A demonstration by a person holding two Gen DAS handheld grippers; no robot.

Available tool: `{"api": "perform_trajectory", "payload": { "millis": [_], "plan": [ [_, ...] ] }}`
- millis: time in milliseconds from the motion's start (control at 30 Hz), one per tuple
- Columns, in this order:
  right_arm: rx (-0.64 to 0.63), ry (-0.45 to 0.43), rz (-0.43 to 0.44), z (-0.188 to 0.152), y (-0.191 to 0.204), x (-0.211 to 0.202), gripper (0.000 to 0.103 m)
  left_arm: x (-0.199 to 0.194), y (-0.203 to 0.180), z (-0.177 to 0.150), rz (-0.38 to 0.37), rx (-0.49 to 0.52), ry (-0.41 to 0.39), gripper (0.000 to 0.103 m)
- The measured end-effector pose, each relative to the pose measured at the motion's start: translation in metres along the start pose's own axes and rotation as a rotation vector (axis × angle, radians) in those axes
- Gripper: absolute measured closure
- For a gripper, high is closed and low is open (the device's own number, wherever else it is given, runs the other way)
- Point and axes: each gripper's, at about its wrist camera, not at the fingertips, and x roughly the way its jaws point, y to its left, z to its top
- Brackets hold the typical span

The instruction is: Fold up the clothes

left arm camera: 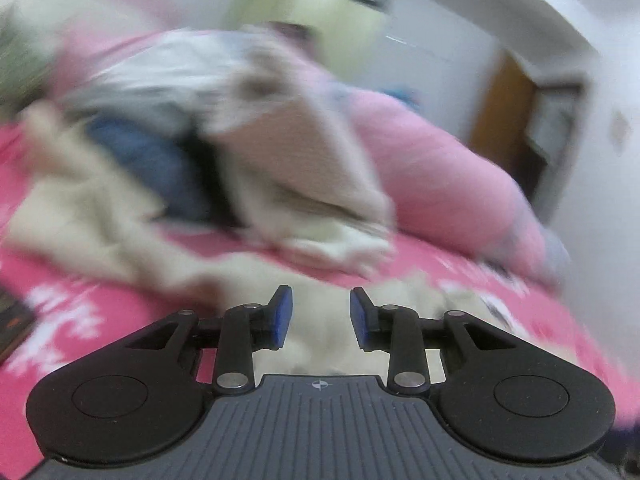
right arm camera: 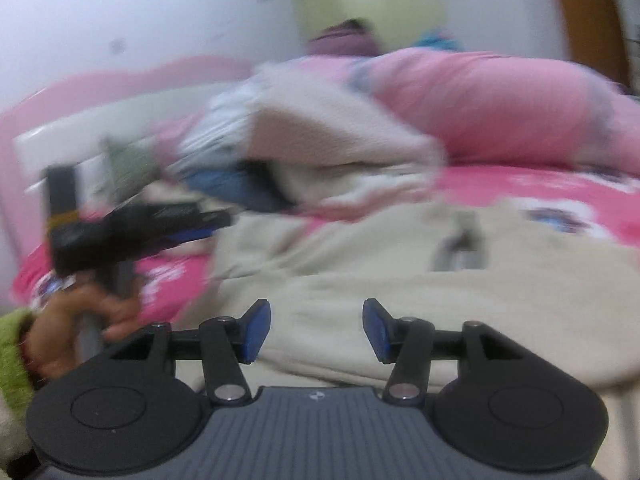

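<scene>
Both grippers stand with jaws spread and nothing between them, left gripper (left arm camera: 321,316) and right gripper (right arm camera: 316,330) hovering over the cream garment (right arm camera: 420,280), which lies loose on the near part of the bed (right arm camera: 520,184), apparently released so a fold can settle. Beyond it, toward the far edge, a heap of clothes (left arm camera: 248,140) waits beside a pink quilt (left arm camera: 440,172). Heavy blur hides the garment's type, fold lines and edges; the heap's items cannot be separated.

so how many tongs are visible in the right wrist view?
2. The right tongs sit bottom centre, open over the cream garment. The left tongs are at left, held in a hand; blur hides their state here.
</scene>
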Motion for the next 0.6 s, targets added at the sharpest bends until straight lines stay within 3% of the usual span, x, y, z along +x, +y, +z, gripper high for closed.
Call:
{"api": "perform_trajectory", "payload": {
  "millis": [133,267,333,400,467,500,533,600],
  "plan": [
    [0.012,0.003,-0.302,0.000,-0.065,-0.028,0.050,0.012,-0.045,-0.017,-0.107,0.151,0.105,0.072],
    [-0.221,0.131,-0.575,-0.012,-0.102,-0.026,0.049,0.031,-0.063,-0.037,-0.058,0.254,0.187,0.072],
    [-0.300,0.213,-0.600,-0.023,-0.117,-0.018,0.049,0.039,-0.061,-0.045,-0.027,0.268,0.225,0.072],
    [-0.304,0.276,-0.566,-0.030,-0.132,-0.008,0.050,0.043,-0.059,-0.048,-0.008,0.264,0.251,0.072],
    [-0.249,0.278,-0.528,-0.029,-0.143,-0.003,0.064,0.044,-0.059,-0.050,0.007,0.262,0.265,0.072],
    [-0.210,0.257,-0.526,-0.026,-0.147,-0.007,0.087,0.044,-0.060,-0.050,0.009,0.271,0.264,0.072],
    [-0.169,0.231,-0.540,-0.024,-0.150,-0.013,0.093,0.044,-0.061,-0.050,0.011,0.281,0.263,0.072],
    [-0.050,0.205,-0.579,-0.025,-0.166,-0.024,0.093,0.046,-0.065,-0.053,0.018,0.305,0.275,0.072]
  ]
}}
